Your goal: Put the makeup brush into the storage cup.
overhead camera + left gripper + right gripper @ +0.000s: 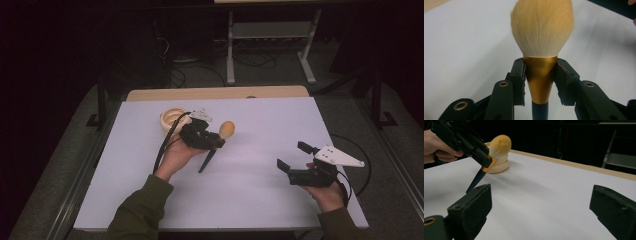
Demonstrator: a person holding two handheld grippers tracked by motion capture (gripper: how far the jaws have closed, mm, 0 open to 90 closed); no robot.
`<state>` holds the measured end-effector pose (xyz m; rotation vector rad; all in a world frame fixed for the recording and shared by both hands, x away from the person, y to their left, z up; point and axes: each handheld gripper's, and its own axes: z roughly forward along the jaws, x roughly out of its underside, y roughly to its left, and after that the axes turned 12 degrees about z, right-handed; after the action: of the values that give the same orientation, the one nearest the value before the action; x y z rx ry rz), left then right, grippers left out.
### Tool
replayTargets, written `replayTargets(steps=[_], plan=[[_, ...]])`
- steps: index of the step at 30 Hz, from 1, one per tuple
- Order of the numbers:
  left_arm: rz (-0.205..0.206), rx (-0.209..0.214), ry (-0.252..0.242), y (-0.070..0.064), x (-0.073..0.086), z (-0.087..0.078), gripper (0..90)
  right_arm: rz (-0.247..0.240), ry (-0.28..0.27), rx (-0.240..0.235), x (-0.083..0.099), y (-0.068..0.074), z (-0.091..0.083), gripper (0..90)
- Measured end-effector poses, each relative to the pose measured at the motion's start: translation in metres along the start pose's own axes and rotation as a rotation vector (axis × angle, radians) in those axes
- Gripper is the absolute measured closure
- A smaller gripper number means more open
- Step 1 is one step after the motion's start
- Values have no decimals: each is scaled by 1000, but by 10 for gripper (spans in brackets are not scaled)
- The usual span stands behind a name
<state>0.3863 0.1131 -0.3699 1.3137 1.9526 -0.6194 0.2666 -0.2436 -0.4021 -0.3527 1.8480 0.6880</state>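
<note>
Makeup brush sits clamped in the left gripper, whose two black jaws press against either side of the gold ferrule just below the bristles. Seen along those jaws in the left gripper view, the pale, fluffy bristle head fans out ahead of the pads, and the dark handle drops away between the gripper's arms toward the camera. From the high view, the left gripper is held above the white table in the person's left hand, with the brush lying across it: bristles beyond the jaws to the far side, handle slanting down on the near side. A cream-coloured bowl stands on the table just behind the left gripper, close to the hand holding it. In the right gripper view the brush appears tilted, its bristle head in front of the bowl. The right gripper is held well apart from the brush, off to its handle side, jaws spread wide with nothing between them, gripped in the person's right hand.
</note>
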Motion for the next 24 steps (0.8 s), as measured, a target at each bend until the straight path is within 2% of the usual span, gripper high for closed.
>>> replayTargets(steps=[3, 4, 12, 17, 24], plan=[[2, -6, -21, 0, 3, -4, 631, -6, -2, 1, 0, 0, 0, 35], [-10, -7, -37, 0, 4, -6, 631, -6, -2, 0, 0, 0, 0, 35], [-1, -29, -92, 0, 10, -17, 631, -9, 3, 5, 1, 0, 1, 35], [2, -33, -107, 1, 11, -21, 631, -9, 4, 5, 1, 1, 1, 35], [-2, -36, -171, 3, 13, -28, 631, -15, 5, 6, 1, 0, 1, 35]])
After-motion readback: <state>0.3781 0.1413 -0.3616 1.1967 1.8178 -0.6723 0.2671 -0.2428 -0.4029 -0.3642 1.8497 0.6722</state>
